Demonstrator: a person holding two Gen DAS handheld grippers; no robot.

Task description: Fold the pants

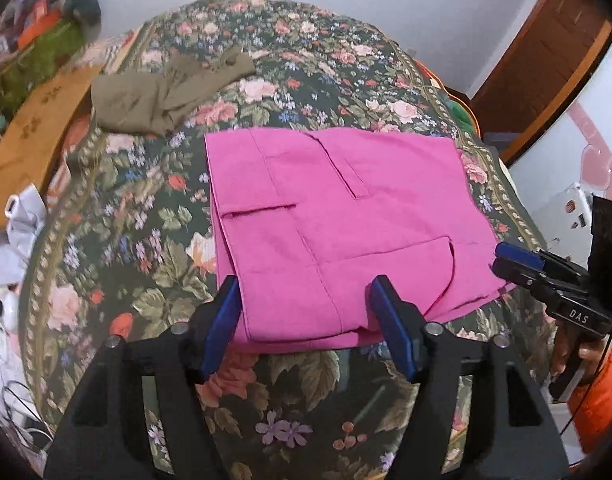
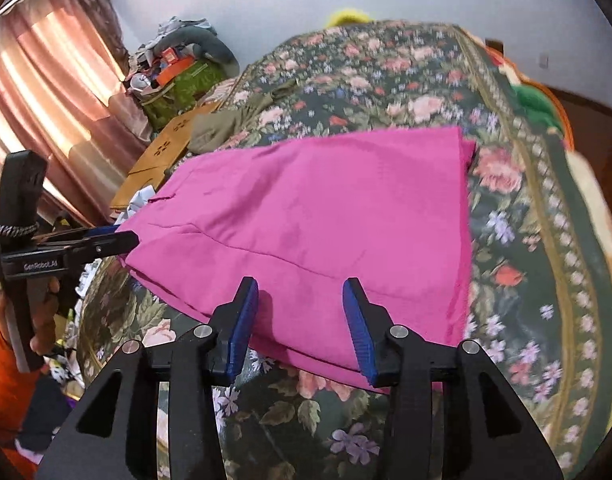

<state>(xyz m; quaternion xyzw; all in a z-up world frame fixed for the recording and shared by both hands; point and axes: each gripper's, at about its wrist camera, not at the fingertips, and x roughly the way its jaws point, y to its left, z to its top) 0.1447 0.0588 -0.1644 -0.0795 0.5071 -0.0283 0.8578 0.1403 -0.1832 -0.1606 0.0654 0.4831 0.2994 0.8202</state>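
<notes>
Folded pink pants (image 1: pixel 338 220) lie flat on the floral bedspread (image 1: pixel 153 208), with seams and a pocket slit showing. My left gripper (image 1: pixel 306 284) hangs open over the near edge of the fold, its blue pads (image 1: pixel 225 320) apart and not pressing the cloth. In the right wrist view the pink pants (image 2: pixel 314 216) fill the middle. My right gripper (image 2: pixel 300 284) stands open above their near edge, nothing pinched. The right gripper (image 1: pixel 518 260) shows at the pants' right corner in the left wrist view. The left gripper (image 2: pixel 117 240) sits at their left corner in the right wrist view.
An olive garment (image 1: pixel 157 96) lies crumpled at the far left of the bed. A cardboard box (image 1: pixel 33 140) and a green bag with clutter (image 1: pixel 37 60) stand beyond the left edge. A wooden door (image 1: pixel 546 60) is at the right. Pink curtains (image 2: pixel 45 100) hang at the left.
</notes>
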